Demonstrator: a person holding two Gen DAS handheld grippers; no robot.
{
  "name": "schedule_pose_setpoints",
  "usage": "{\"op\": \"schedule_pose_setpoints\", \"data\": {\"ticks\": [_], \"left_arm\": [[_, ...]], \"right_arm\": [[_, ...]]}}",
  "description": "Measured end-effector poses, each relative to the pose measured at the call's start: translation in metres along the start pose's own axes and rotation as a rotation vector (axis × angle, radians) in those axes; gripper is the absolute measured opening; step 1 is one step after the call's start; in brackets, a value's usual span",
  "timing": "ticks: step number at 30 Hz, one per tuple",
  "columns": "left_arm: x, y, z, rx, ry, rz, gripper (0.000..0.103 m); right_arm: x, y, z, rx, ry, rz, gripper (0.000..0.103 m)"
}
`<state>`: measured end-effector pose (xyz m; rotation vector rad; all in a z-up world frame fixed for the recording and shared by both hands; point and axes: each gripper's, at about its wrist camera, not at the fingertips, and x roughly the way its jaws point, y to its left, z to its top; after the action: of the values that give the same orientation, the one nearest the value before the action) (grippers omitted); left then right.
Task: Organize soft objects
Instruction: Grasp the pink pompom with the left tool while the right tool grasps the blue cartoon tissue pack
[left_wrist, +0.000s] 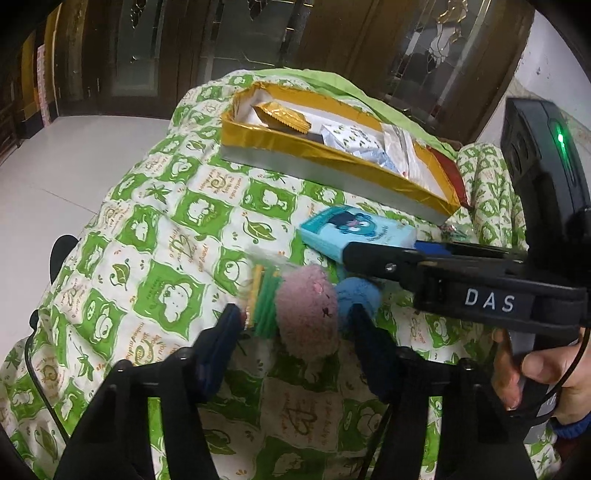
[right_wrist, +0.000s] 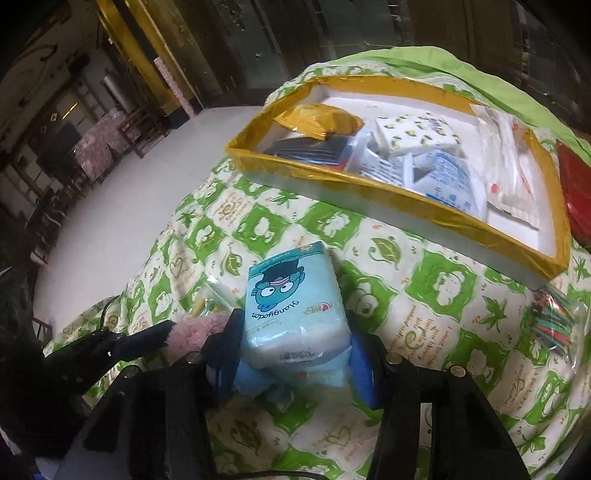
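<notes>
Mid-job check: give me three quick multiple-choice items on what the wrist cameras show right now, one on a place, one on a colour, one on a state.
1. Where does the light blue tissue pack lie?
A. inside the gold-rimmed tray
B. on the green-and-white quilt, between the right hand-held gripper's fingers
C. on the floor

2. What colour is the fluffy ball between the left hand-held gripper's fingers?
A. pink
B. yellow
C. black

3. How do the left hand-held gripper's fingers stand?
A. shut tight with nothing between them
B. out of view
C. apart, either side of the ball

Answers: 
1 B: the pack sits on the quilt in front of the gold-rimmed tray, framed by the right hand-held gripper. 
2 A: its fuzz is plainly pink. 
3 C: a gap shows beside the ball.
</notes>
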<state>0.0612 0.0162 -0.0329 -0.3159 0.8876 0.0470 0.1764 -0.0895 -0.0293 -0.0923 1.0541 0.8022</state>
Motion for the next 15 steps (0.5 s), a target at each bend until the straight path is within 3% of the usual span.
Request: {"op": "schedule_pose_setpoints", "data": {"ticks": [3, 11, 15], "left_arm": [[0.000, 0.001, 0.000, -0.002, 0.003, -0.002, 0.045], [-0.012, -0.004, 0.002, 0.045, -0.062, 0.032, 0.045], [-0.010, -0.009, 0.002, 0.065, -0.056, 0.016, 0.045]], "right_arm": [[-0.006, -0.007, 0.000, 0.022, -0.009, 0.006, 0.054], [-0.010, -0.013, -0.004, 0.042, -0.009, 0.011, 0.054], [-0.010, -0.013, -0.003, 0.043, -0.009, 0.011, 0.054]]}}
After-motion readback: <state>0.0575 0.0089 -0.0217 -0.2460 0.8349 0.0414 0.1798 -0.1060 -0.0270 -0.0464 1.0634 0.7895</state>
